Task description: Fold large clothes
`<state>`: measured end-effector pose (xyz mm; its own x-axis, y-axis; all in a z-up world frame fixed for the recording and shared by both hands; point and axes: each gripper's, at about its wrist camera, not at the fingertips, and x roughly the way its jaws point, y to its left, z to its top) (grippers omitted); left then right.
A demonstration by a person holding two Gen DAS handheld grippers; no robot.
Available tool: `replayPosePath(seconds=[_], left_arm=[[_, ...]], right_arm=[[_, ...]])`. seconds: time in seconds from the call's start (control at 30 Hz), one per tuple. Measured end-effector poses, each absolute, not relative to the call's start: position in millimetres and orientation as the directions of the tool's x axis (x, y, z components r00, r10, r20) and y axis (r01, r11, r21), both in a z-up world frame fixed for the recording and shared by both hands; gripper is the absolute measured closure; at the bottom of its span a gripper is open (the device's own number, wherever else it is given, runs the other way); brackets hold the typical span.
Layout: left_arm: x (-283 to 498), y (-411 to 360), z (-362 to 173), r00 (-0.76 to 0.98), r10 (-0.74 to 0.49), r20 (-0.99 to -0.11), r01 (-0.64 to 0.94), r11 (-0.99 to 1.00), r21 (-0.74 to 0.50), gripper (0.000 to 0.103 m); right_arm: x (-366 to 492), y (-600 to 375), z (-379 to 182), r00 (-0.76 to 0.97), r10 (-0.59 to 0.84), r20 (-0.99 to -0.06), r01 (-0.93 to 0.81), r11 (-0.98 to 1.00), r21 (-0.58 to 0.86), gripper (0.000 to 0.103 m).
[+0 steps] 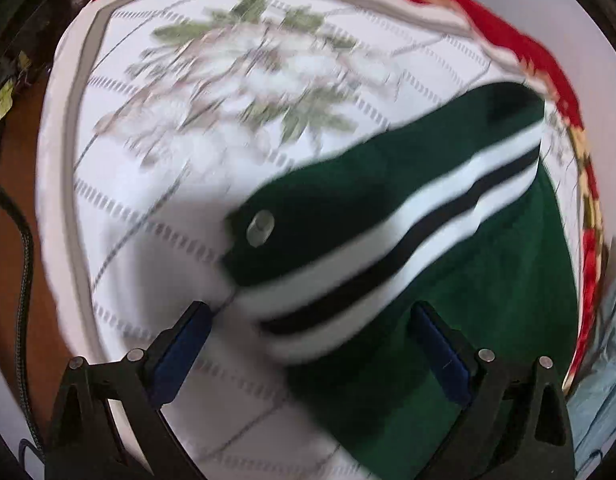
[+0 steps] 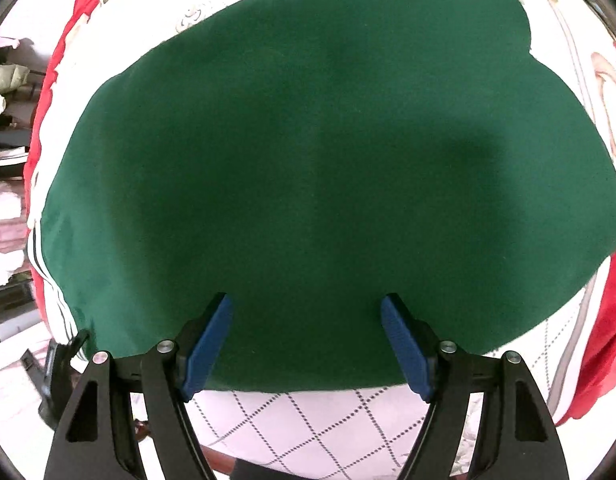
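A dark green garment (image 2: 308,168) lies spread flat on a white quilted bed cover. In the left wrist view its striped end (image 1: 387,248), green with white and black bands and a silver snap button (image 1: 260,226), lies across the cover; this view is motion blurred. My left gripper (image 1: 311,328) is open, its blue pads either side of the striped band, holding nothing. My right gripper (image 2: 308,320) is open above the garment's near edge, holding nothing.
The white cover (image 1: 168,200) has a floral print and dotted diamond stitching (image 2: 308,424), with a red border (image 1: 547,60) around it. A black cable (image 1: 24,264) hangs at the left over brown floor. Shelves with folded things (image 2: 8,120) stand at the far left.
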<state>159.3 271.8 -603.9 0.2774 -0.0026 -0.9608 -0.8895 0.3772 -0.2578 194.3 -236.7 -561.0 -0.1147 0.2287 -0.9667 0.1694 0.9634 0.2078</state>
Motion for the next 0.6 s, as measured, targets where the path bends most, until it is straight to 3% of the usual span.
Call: replayPosePath(seconds=[0.07,0.1,0.17,0.23,0.3,0.6], left_arm=[[170.9,273.4,-601.0,0.317,0.048,-0.947,-0.877,0.396,-0.273,0.004],[174.1,279.8,-602.3,0.33,0.063,-0.942,-0.873,0.399,-0.279,0.011],[184.4,283.6,-606.0,0.349,0.084,-0.933,-0.862,0.42,-0.284,0.028],[201.6,290.9,-598.1,0.391,0.092,-0.916,-0.829,0.467,-0.307,0.063],[215.3,293.4,-589.9,0.411,0.106,-0.906,-0.808,0.502,-0.308,0.074],[195.6,303.7,-534.5,0.539,0.136,-0.831,-0.763,0.496,-0.414,0.078]], right_arm=[[199.9,-227.2,-558.9,-0.112,0.245,-0.963,0.167,0.96,0.225,0.025],[201.1,-224.8,-559.8,-0.109,0.247,-0.963,0.161,0.96,0.229,0.025],[198.3,-222.1,-563.0,-0.107,0.25,-0.962,0.145,0.962,0.233,0.025],[194.3,-216.3,-566.5,-0.107,0.25,-0.962,0.132,0.963,0.236,0.025],[193.6,-205.1,-567.7,-0.107,0.253,-0.961,0.127,0.963,0.239,0.025],[182.3,-174.6,-557.3,-0.111,0.345,-0.932,0.065,0.938,0.34,0.025]])
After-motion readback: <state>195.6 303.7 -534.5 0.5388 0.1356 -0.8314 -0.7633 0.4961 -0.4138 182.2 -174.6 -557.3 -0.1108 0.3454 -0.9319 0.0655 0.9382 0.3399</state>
